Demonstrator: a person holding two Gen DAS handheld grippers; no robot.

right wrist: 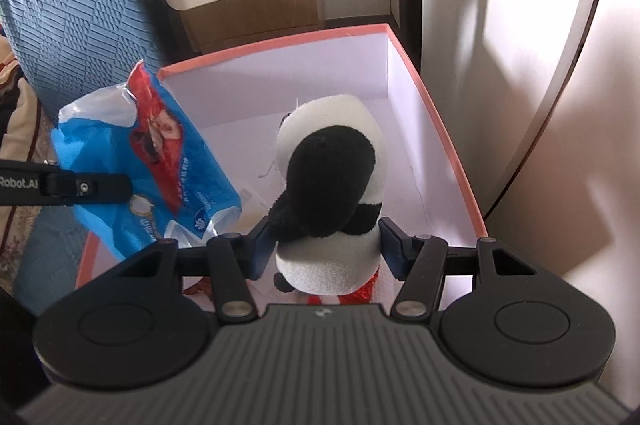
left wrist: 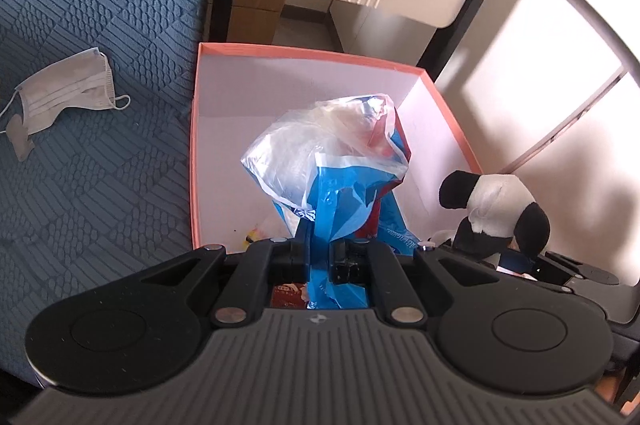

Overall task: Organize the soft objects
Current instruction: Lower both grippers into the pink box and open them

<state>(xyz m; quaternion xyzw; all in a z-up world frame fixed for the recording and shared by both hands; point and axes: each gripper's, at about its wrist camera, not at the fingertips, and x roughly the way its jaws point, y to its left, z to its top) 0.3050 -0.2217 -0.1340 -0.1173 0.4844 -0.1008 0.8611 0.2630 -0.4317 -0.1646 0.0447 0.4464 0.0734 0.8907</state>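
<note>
My left tongs [left wrist: 320, 253] pinch a crinkly plastic bag [left wrist: 332, 161] and my right tongs [right wrist: 326, 249] clamp a panda plush [right wrist: 332, 181] above the pink box [right wrist: 440, 129]; releasing unevenly could spill either outside.

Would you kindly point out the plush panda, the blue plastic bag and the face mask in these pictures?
plush panda [right wrist: 332, 161]: right wrist view, on its black patch.
blue plastic bag [left wrist: 344, 201]: left wrist view, on the blue film above the tool.
face mask [left wrist: 60, 93]: left wrist view, on its pleated middle.
</note>
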